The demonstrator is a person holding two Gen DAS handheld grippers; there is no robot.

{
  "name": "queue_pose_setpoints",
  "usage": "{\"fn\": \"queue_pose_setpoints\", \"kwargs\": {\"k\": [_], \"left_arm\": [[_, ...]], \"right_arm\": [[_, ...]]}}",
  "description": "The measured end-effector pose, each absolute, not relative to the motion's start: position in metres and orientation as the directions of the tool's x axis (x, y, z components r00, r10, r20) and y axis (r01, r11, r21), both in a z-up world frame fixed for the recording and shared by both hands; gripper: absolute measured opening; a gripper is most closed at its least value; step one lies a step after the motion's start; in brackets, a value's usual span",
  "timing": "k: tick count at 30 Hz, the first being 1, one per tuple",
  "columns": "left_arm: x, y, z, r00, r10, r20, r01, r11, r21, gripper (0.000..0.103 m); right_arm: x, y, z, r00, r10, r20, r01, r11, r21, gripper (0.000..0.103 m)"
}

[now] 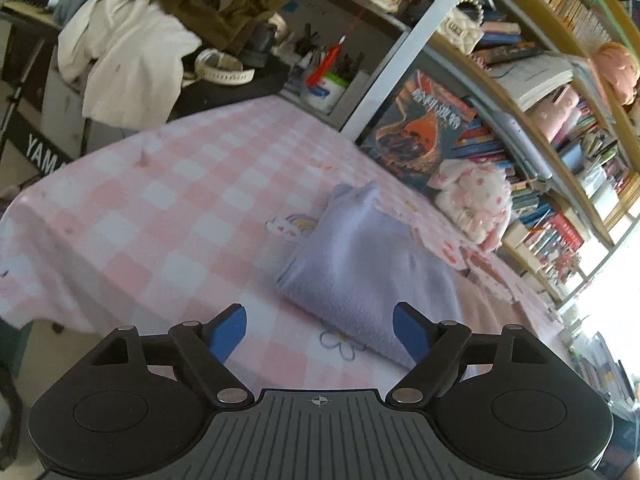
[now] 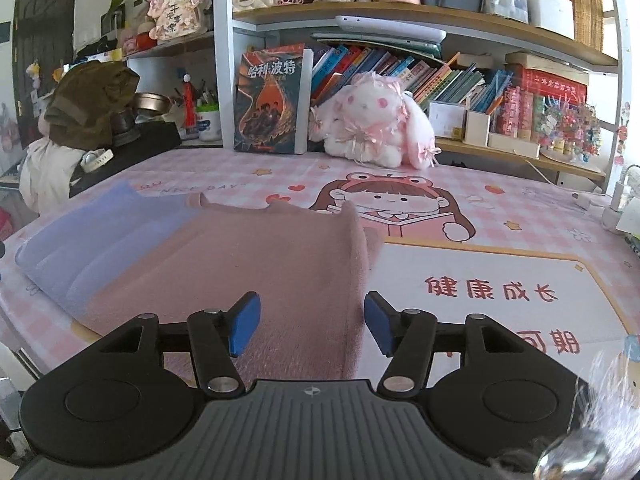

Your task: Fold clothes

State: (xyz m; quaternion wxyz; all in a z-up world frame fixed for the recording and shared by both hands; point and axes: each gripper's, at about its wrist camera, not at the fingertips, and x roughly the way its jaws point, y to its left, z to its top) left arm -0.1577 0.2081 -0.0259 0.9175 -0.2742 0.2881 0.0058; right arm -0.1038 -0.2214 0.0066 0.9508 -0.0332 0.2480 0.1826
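A folded lavender cloth lies flat on the pink checked table cover. My left gripper hangs just short of its near edge. It is open, its blue pads wide apart and touching nothing. In the right wrist view the same lavender cloth sits at the left, partly covered by a folded dusty-pink cloth. The pink cloth's right edge stands up in a small ridge. My right gripper is open over the pink cloth's near right part, and its pads do not press on the fabric.
A pink-and-white plush rabbit and an upright book stand at the table's back under crowded bookshelves. A heap of olive and cream clothes sits beyond the far left edge beside a pen cup. A cartoon desk mat spreads to the right.
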Motion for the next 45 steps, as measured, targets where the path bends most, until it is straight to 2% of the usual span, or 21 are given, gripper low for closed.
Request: {"fn": "queue_pose_setpoints", "kwargs": {"k": [9, 20, 30, 34, 39, 41, 42, 43, 45], "left_arm": [[-0.155, 0.196, -0.022, 0.803, -0.127, -0.582, -0.190, 0.871, -0.452, 0.086], [-0.159, 0.216, -0.031, 0.811, -0.212, -0.546, -0.260, 0.704, -0.661, 0.086], [-0.129, 0.214, -0.052, 0.836, -0.312, -0.451, -0.295, 0.436, -0.850, 0.086], [-0.122, 0.210, -0.055, 0.853, -0.262, -0.452, -0.346, 0.365, -0.864, 0.086], [-0.111, 0.199, -0.051, 0.849, -0.223, -0.479, -0.376, 0.381, -0.845, 0.084], [-0.107, 0.194, -0.051, 0.840, -0.216, -0.498, -0.388, 0.403, -0.829, 0.067], [-0.105, 0.191, -0.052, 0.834, -0.208, -0.512, -0.397, 0.418, -0.817, 0.047], [-0.104, 0.187, -0.051, 0.833, -0.191, -0.520, -0.397, 0.449, -0.801, 0.035], [-0.105, 0.176, -0.044, 0.844, -0.144, -0.517, -0.373, 0.534, -0.759, 0.031]], "right_arm": [[-0.086, -0.225, -0.002, 0.802, 0.345, -0.488, -0.373, 0.927, 0.043, 0.055], [-0.070, -0.217, -0.006, 0.819, 0.334, -0.467, -0.381, 0.924, -0.008, 0.054], [-0.060, -0.215, -0.014, 0.808, 0.335, -0.484, -0.389, 0.921, -0.012, 0.051], [-0.059, -0.218, -0.016, 0.801, 0.354, -0.482, -0.404, 0.915, 0.002, 0.051], [-0.058, -0.223, -0.019, 0.794, 0.377, -0.478, -0.409, 0.912, 0.040, 0.050], [-0.058, -0.225, -0.019, 0.791, 0.384, -0.477, -0.411, 0.910, 0.050, 0.050], [-0.058, -0.225, -0.019, 0.789, 0.387, -0.477, -0.413, 0.909, 0.055, 0.050], [-0.058, -0.226, -0.019, 0.788, 0.390, -0.477, -0.414, 0.908, 0.060, 0.050], [-0.058, -0.228, -0.020, 0.784, 0.397, -0.477, -0.416, 0.907, 0.070, 0.050]]}}
